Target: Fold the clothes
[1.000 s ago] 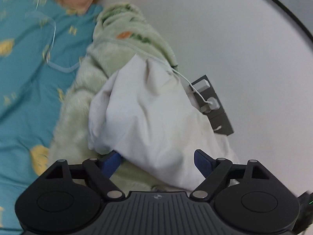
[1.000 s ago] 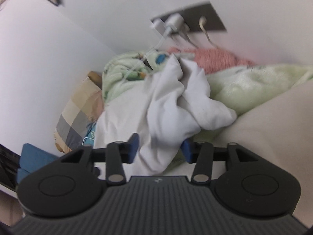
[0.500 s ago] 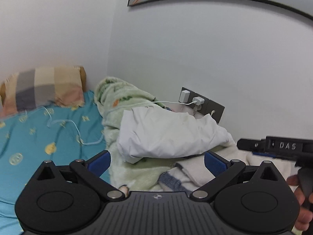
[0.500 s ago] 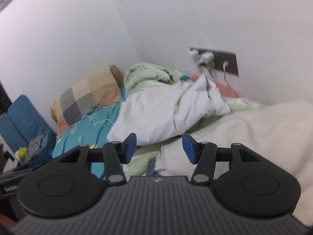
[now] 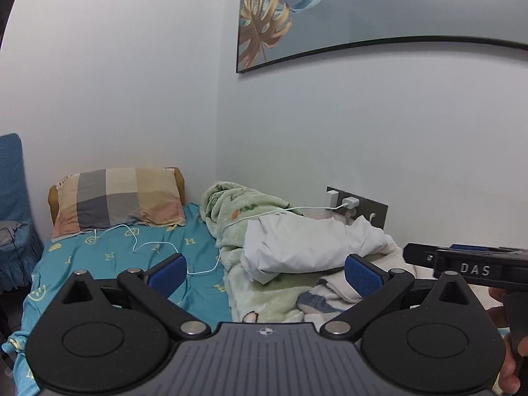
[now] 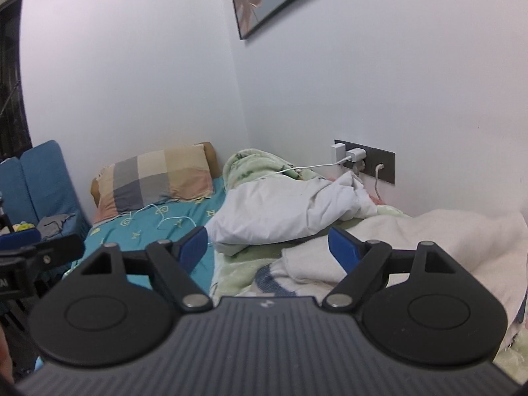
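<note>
At the bottom of the left wrist view the left gripper (image 5: 264, 275) stands with its jaws spread as wide as they go and nothing between them; a second ago those jaws flanked the white garment (image 5: 307, 247) at close range. The right gripper (image 6: 267, 247), low in its own view, is empty too, its jaws opening; a second ago they sat narrower with white cloth between them. Both have drawn back, so the whole bed (image 5: 109, 257) now shows. Just beyond the jaws lie a cream towel (image 6: 412, 241) and the green blanket (image 5: 237, 208). The white garment rests at mid-frame on that blanket, released, a loose rumpled bundle near the wall socket (image 5: 356, 204). By my reading it is set aside, not neatly folded, and both hands are free for the next piece. Farther back, upper left, lies the checked pillow (image 5: 118, 198).
</note>
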`<action>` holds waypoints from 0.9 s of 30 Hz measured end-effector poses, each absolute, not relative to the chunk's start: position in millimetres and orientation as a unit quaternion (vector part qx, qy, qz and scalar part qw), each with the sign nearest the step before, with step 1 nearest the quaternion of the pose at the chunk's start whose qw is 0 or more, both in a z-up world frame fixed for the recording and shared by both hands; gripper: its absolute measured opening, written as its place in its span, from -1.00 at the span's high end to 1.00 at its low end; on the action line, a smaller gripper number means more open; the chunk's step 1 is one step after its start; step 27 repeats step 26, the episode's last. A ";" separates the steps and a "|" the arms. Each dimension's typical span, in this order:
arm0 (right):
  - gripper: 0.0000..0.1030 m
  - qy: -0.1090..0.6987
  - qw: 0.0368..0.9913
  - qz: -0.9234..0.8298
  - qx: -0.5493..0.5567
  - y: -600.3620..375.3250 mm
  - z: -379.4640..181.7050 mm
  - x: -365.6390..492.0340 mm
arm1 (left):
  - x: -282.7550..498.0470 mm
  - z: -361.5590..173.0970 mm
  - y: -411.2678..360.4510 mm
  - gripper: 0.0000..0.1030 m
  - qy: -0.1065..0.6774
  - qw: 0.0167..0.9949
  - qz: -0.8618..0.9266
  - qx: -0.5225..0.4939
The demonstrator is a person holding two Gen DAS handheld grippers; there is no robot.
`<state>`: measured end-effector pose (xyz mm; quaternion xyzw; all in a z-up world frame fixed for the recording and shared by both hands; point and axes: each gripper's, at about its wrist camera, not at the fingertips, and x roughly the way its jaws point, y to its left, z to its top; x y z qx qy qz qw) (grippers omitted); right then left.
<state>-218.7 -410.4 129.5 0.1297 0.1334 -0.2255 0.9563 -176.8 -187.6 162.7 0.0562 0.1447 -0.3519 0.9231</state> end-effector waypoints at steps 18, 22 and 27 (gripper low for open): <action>-0.59 0.138 0.961 -0.214 0.104 -357.8 112.8 -229.9 | -195.6 154.6 -143.1 -0.99 0.144 0.933 -0.329 0.028; -0.59 0.141 0.961 -0.214 0.108 -356.4 111.4 -230.7 | -200.1 155.8 -140.7 -1.00 0.143 0.934 -0.326 0.028; -0.59 0.146 0.959 -0.219 0.101 -355.2 109.8 -233.6 | -203.7 157.4 -138.7 -0.99 0.144 0.935 -0.322 0.032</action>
